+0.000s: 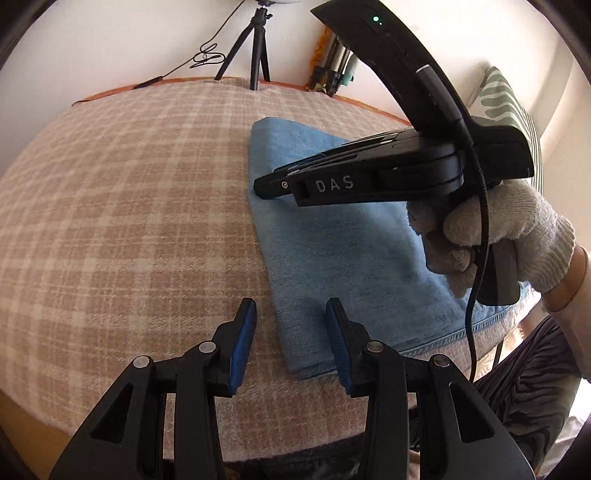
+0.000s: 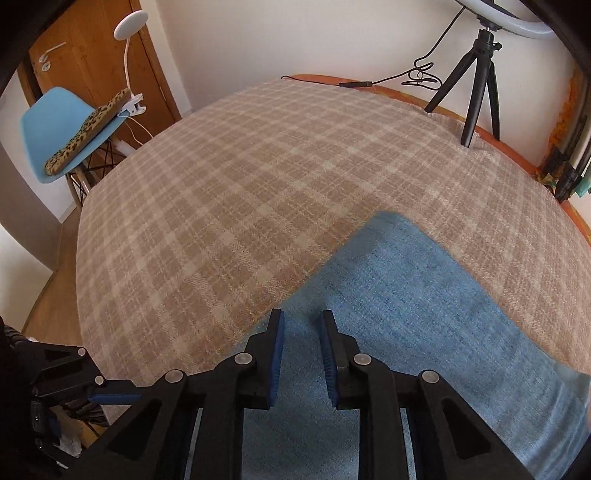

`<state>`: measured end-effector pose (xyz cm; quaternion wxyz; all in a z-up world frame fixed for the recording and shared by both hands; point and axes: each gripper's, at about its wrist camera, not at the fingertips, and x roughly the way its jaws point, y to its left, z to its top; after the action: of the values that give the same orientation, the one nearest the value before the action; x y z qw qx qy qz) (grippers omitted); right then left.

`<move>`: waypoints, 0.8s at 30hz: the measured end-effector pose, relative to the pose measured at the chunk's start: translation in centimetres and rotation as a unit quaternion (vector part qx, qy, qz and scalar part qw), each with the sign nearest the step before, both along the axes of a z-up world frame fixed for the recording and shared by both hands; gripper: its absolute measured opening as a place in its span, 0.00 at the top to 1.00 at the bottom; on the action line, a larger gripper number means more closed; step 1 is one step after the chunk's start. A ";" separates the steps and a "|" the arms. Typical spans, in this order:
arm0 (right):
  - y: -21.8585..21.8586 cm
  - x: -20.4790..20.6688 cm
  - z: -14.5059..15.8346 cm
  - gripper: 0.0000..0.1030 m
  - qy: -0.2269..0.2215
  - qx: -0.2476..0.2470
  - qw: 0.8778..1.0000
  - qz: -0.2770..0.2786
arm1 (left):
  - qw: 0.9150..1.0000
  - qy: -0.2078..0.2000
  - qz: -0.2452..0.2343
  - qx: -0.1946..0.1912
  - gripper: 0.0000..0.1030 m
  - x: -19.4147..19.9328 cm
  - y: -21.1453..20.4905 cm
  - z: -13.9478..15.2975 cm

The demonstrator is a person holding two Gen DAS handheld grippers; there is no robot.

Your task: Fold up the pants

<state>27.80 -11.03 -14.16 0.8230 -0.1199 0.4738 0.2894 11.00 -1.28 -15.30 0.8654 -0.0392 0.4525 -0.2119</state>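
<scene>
My left gripper [image 1: 290,325] gapes partly, gripping nothing; my right gripper [image 2: 302,338] stands narrower (also bare) above the folded light-blue denim pants [image 2: 399,280], flat on the beige plaid blanket [image 2: 229,192].

A beige plaid blanket [image 2: 229,206] covers the table ahead of the gripper. Far ahead, a black tripod [image 2: 476,74] stands at the table's far edge. Off to the left, a blue chair [image 2: 55,122] carries a leopard-print cushion [image 2: 88,133] and a white clip lamp [image 2: 129,29].

Left gripper [image 1: 291,314] fingers parted, right gripper [image 2: 302,325] narrower
</scene>
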 end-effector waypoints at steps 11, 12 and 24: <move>-1.2 1.0 1.9 0.62 0.089 0.074 0.992 -0.042 | 0.998 -0.003 -0.008 -0.064 0.81 0.3 -0.5 1.2; -1.2 0.9 2.1 0.62 0.093 0.077 0.992 -0.044 | 0.998 -0.010 -0.010 -0.067 0.81 0.2 -0.7 1.6; -0.6 1.1 0.7 0.68 0.105 0.044 0.991 -0.065 | 0.999 -0.042 -0.011 -0.027 0.78 -0.3 -2.5 2.1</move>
<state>28.88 -11.67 -13.46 0.7906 -0.0211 0.5507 0.2668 10.68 -3.83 -13.18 0.8797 -0.0487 0.4102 -0.2355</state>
